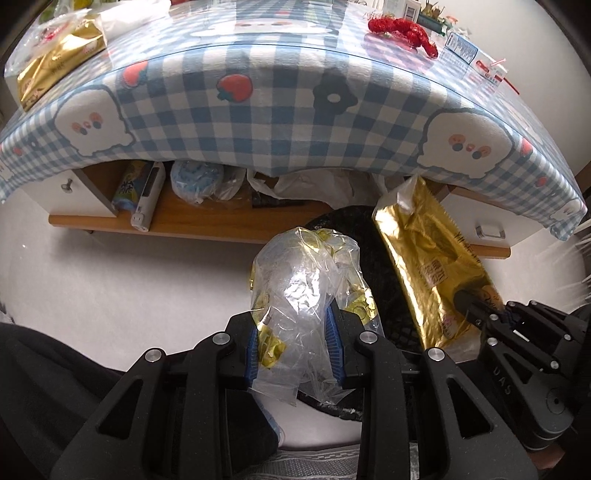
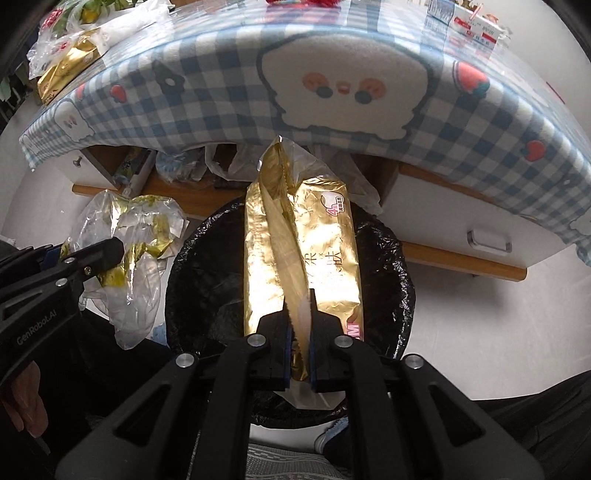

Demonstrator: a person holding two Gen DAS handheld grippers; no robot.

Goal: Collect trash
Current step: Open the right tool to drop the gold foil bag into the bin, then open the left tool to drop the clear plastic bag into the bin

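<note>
My left gripper (image 1: 295, 343) is shut on a crumpled clear plastic bag (image 1: 306, 280) with gold wrappers inside, held beside the rim of a bin lined with a black bag (image 1: 384, 295). It also shows in the right wrist view (image 2: 129, 236), left of the bin (image 2: 207, 277). My right gripper (image 2: 300, 350) is shut on a long gold foil package (image 2: 291, 240), held directly over the bin's opening. The package also shows in the left wrist view (image 1: 432, 266), with the right gripper (image 1: 480, 314) at its lower end.
A low table with a blue checked cloth (image 1: 280, 110) stands beyond the bin. On it lie a gold packet in clear plastic (image 1: 55, 55), red tinsel (image 1: 402, 29) and small cartons (image 1: 476, 55). A shelf under the table (image 1: 207, 218) holds bags and packets. The floor is white.
</note>
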